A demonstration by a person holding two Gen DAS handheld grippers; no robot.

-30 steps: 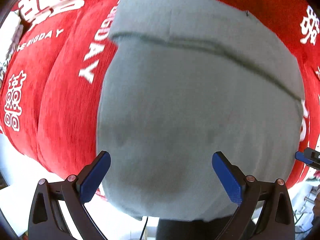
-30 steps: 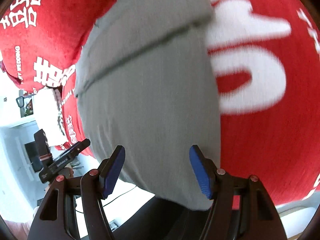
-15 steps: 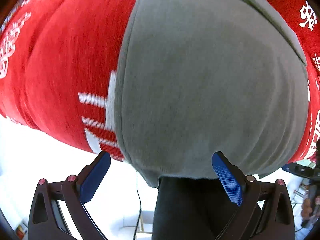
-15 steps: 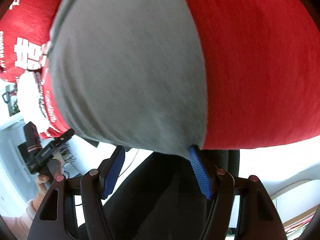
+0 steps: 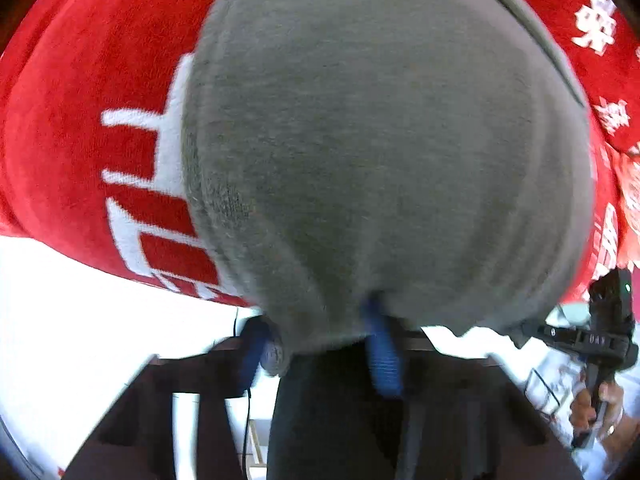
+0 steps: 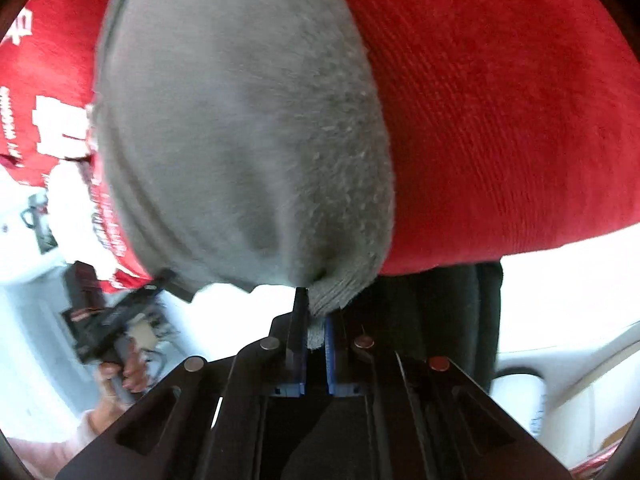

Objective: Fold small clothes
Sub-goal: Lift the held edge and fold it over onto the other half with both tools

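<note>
Both claws, left claw (image 5: 320, 340) and right claw (image 6: 314, 336), have just closed, grasping the grey garment's (image 5: 380, 140) near hem for folding.

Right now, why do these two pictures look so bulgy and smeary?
Left wrist view: fisheye bulges the grey cloth; the tongs smear with motion; white background glares. Right wrist view: same bulge, but tongs and red cloth look sharper.

Our 2 grippers were spread wide over the grey cloth (image 5: 380, 140) 1 second ago. We have since come down to its near hem, and both have just been closing: the left gripper (image 5: 320, 340) and right gripper (image 6: 316, 320) now pinch the hem.
</note>
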